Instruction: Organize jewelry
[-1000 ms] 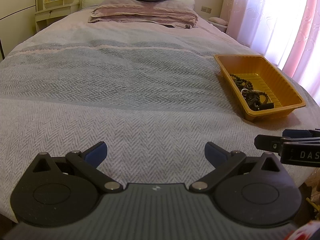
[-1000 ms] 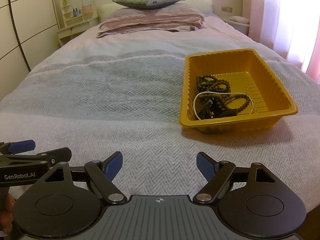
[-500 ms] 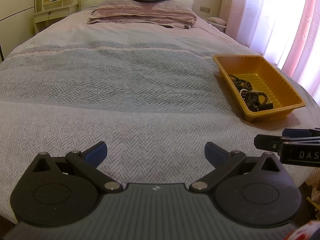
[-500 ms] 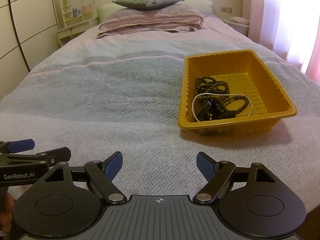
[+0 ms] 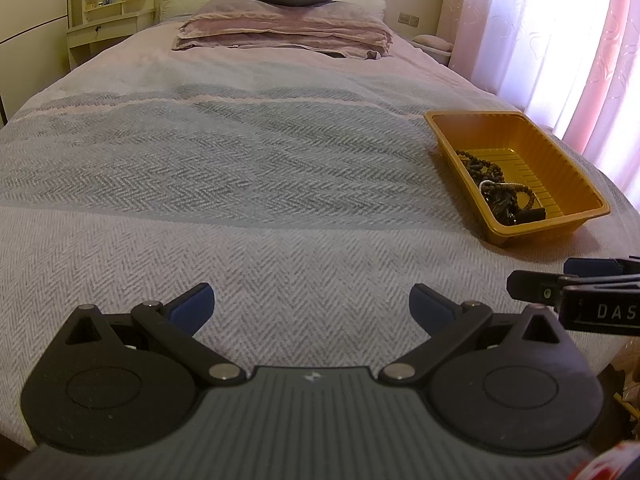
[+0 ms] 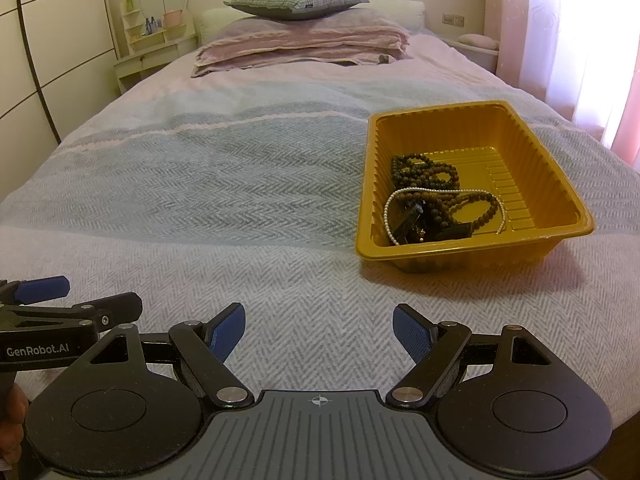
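Note:
A yellow plastic tray (image 6: 568,184) stands on the bed to the right; it also shows in the left wrist view (image 5: 568,168). In it lie dark bead strands (image 6: 424,172), a thin white pearl strand (image 6: 440,191) and a small black piece (image 6: 452,233); the beads (image 5: 484,170) show in the left view too. My left gripper (image 5: 312,308) is open and empty above the bedspread near the foot of the bed. My right gripper (image 6: 319,332) is open and empty, short of the tray and left of it. Each gripper shows at the edge of the other's view.
The bed has a grey herringbone cover (image 6: 200,184). Folded pink bedding and a green pillow (image 6: 296,0) lie at the head. A dressing shelf (image 6: 156,40) stands at the far left. Curtains (image 5: 560,40) hang along the right side.
Both views have shifted slightly; the tray sits a little lower in the frames. Both grippers stay open and empty.

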The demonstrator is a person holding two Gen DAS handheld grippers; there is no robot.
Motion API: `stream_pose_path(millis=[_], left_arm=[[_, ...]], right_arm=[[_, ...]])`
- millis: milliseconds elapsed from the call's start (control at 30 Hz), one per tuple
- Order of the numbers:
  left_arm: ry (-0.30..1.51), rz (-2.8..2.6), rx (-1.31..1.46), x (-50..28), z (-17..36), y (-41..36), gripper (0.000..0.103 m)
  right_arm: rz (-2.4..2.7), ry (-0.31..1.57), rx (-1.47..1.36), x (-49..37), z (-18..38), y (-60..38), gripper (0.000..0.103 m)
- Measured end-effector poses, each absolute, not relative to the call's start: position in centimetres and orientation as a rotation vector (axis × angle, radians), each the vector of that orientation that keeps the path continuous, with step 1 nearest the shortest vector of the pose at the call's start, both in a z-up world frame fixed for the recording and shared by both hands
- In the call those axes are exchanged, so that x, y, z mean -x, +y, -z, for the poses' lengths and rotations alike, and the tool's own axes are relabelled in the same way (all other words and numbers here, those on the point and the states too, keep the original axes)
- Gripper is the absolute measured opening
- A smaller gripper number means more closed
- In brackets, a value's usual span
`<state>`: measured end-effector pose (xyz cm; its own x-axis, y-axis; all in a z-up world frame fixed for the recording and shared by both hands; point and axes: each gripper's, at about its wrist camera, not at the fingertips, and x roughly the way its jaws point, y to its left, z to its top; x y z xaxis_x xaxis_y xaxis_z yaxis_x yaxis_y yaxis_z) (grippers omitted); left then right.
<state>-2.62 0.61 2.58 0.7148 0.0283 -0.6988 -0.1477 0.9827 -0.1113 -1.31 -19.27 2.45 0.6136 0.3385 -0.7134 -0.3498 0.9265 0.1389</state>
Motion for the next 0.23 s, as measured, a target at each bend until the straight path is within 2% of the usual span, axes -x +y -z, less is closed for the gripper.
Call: stream_pose_path(millis=[233], left_arm=[[0.74, -0.099, 0.167, 2.65, -2.97, 0.94, 0.103]], right_arm=[[-0.4, 0.819, 0.014, 1.27, -2.46, -19.27, 0.081]])
